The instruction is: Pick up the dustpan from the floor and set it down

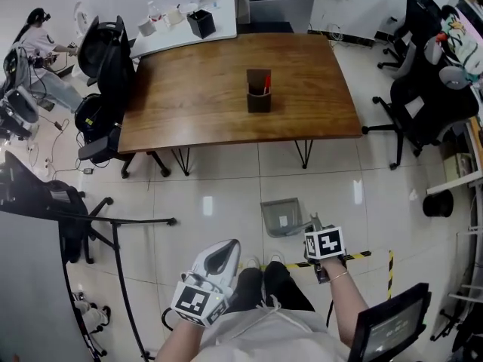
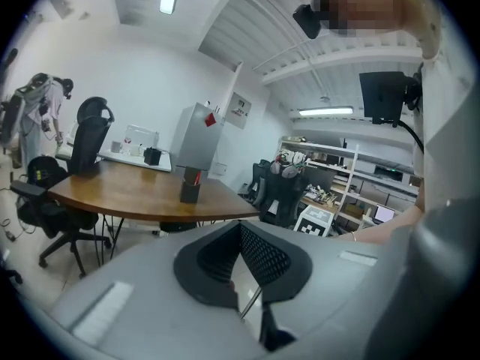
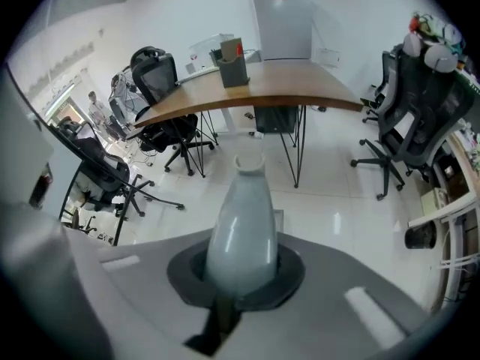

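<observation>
Grey dustpan (image 1: 281,216) low centre of head view, over floor tiles just ahead of person's shoes, below near edge of desk (image 1: 189,96). Pan sits up-left; handle runs down-right into right hand-held gripper (image 1: 312,225). Right gripper view: jaws clamped on dustpan handle (image 3: 241,231), long axis straight up frame, hollow tip toward desk. Left hand-held gripper (image 1: 219,256) lower left, jaws together, nothing between. Floor contact unclear.

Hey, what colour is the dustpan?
Plain light grey. The dustpan shows best in the head view.
</observation>
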`<state>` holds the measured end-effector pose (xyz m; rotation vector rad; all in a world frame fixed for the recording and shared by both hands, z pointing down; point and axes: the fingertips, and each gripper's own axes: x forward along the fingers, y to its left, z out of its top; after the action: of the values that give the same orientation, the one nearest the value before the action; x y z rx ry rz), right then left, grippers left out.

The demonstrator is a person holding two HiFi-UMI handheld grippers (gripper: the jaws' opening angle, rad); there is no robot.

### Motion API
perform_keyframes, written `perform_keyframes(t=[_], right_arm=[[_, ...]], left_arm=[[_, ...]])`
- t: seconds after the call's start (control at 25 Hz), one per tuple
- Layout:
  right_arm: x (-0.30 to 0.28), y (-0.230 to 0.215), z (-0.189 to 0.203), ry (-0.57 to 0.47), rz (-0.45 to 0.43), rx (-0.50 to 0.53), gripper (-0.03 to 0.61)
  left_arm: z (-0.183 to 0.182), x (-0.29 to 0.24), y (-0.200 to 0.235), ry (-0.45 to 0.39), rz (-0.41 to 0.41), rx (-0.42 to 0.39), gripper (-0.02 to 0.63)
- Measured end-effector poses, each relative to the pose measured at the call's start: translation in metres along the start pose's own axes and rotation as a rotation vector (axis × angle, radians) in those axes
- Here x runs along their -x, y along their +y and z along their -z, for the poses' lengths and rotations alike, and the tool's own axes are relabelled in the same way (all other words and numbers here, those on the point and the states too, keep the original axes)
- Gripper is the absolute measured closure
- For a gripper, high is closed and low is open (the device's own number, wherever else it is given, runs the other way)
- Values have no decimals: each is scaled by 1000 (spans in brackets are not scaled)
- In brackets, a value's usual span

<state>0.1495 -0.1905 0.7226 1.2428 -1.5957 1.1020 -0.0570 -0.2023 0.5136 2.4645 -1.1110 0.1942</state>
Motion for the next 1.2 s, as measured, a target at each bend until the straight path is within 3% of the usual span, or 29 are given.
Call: perform_keyframes(t=[0.2, 0.32, 0.48, 0.64, 0.76, 0.96, 1.2], right_arm=[[80, 32, 18, -76, -28, 36, 578], [115, 41, 35, -136, -50, 64, 578], [152, 41, 57, -198, -94, 96, 578], [179, 36, 101, -223, -112, 144, 578], [191, 33, 136, -214, -125, 176, 578], [206, 19, 196, -136, -114, 216, 578], [210, 25, 247, -90, -87, 211, 578]], left_arm=[[-28, 36, -22, -35, 50, 20, 598], [-39, 52, -56, -91, 73, 22, 598], [-27, 75, -102, -127, 73, -92, 598], [3, 111, -144, -141, 28, -105, 598], [14, 140, -169, -175, -48, -107, 598], [18, 179, -229, -214, 76, -81, 600], [29, 207, -244, -216, 117, -85, 601]])
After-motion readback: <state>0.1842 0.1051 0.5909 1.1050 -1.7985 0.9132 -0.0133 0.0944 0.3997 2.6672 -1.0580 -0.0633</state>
